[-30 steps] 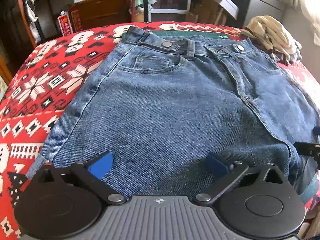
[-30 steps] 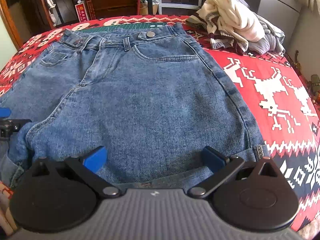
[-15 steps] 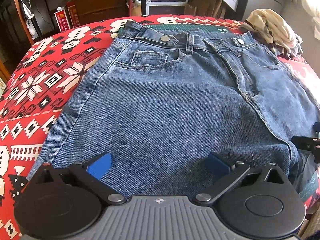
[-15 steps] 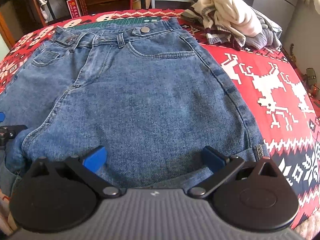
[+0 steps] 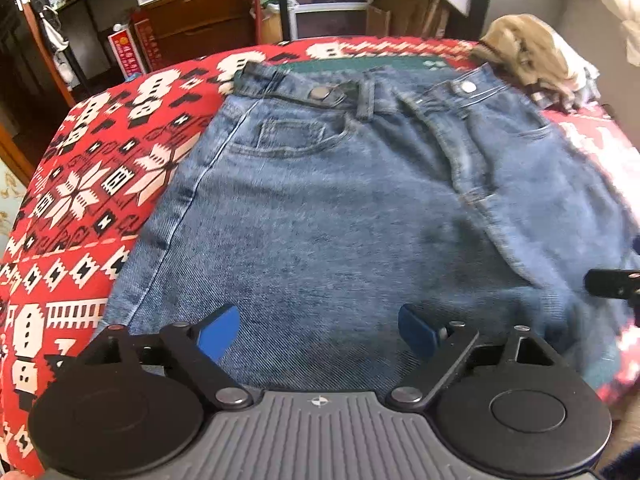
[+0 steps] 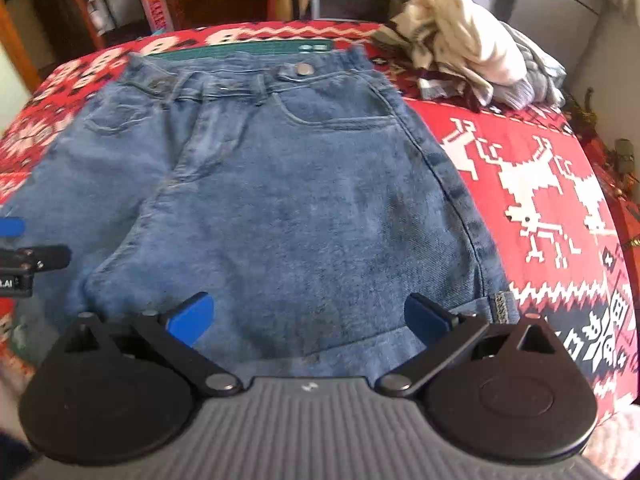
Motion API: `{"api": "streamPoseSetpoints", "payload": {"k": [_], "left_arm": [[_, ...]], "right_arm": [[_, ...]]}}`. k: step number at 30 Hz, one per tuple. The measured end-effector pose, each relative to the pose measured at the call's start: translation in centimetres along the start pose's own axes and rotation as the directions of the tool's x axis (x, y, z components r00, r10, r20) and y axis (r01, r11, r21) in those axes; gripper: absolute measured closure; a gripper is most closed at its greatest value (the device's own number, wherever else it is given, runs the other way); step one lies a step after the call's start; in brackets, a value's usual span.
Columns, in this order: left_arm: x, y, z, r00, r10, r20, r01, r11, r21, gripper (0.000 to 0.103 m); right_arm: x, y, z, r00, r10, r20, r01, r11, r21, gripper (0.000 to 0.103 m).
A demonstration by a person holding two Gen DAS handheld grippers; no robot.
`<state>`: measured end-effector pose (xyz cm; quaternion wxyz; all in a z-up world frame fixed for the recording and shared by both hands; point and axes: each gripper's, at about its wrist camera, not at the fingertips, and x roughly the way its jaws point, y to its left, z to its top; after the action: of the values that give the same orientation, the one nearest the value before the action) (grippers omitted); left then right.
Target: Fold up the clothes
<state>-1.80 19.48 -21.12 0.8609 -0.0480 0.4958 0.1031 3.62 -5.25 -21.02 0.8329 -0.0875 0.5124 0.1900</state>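
Note:
Blue denim shorts (image 5: pixel 340 208) lie flat on a red patterned blanket (image 5: pixel 80 184), waistband at the far side, hems toward me. My left gripper (image 5: pixel 318 334) hovers open over the near hem of the left leg, blue pads wide apart and holding nothing. In the right wrist view the same shorts (image 6: pixel 304 200) fill the middle. My right gripper (image 6: pixel 306 318) stands open over the right leg's near hem, empty. Each gripper's black tip shows at the other view's edge: right gripper (image 5: pixel 612 282), left gripper (image 6: pixel 28 258).
A heap of cream and grey clothes (image 6: pixel 472 48) sits at the blanket's far right corner. A green cutting mat (image 6: pixel 248 49) peeks out beyond the waistband. Dark wooden drawers (image 5: pixel 200 28) and shelving stand past the bed. The blanket (image 6: pixel 540 184) lies bare right of the shorts.
Both grippers have risen and pulled back a little, so the shorts sit lower and smaller in view with more of the room showing. The shorts have not moved; the jaws stay open.

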Motion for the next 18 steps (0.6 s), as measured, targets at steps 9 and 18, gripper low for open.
{"api": "streamPoseSetpoints", "payload": {"k": [9, 18], "left_arm": [[-6.5, -0.1, -1.5, 0.987, -0.161, -0.012, 0.161, 0.987, -0.003, 0.043], [-7.0, -2.8, -5.9, 0.963, -0.254, -0.093, 0.262, 0.96, 0.095, 0.079]], "right_arm": [[-7.3, 0.7, -2.1, 0.99, 0.087, 0.11, -0.081, 0.995, -0.053, 0.01], [-7.9, 4.0, -6.7, 0.975, 0.219, 0.027, -0.215, 0.972, -0.097, 0.067]]}}
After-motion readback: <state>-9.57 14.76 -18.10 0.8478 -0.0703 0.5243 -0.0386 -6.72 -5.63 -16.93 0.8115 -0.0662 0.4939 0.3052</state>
